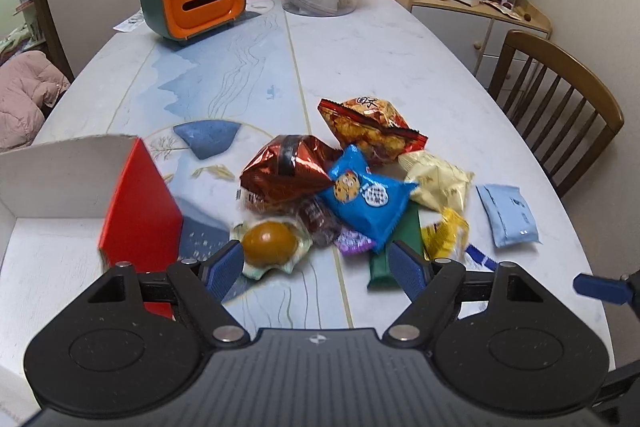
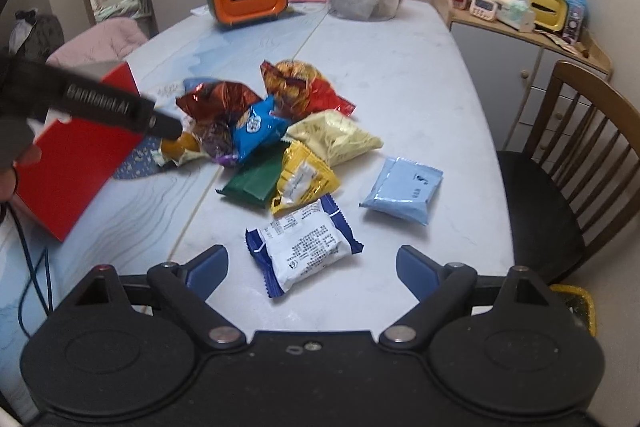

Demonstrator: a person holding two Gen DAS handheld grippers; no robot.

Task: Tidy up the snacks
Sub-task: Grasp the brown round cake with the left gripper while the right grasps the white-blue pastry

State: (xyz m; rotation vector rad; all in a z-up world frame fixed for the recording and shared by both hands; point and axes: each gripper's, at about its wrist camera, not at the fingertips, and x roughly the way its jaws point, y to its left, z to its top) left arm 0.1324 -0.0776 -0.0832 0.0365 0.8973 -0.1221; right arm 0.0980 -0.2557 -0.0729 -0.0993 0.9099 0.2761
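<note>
While both grippers hang over the snack pile with nothing yet picked up, the step in hand looks like the reach for a first packet each. In the left wrist view the left gripper (image 1: 316,267) has its jaws wide and empty, pointing down at the vacuum-packed braised egg (image 1: 271,243), which lies at the near edge of the pile just beyond the left pad, beside the red box (image 1: 140,203) at the left of the frame. In the right wrist view the right gripper (image 2: 312,271) also stands wide, bracketing the white-and-blue packet (image 2: 304,247) at lower centre without touching it. That packet lies flat on the tabletop (image 2: 420,75), its long axis running diagonally from lower left to upper right, crimped ends at each tip. The blue cookie packet (image 2: 254,127) and light blue pouch (image 2: 402,189) lie further up the frame.

Next, the right jaws likely need to descend and close across the packet's short width; the box seems the probable destination.
</note>
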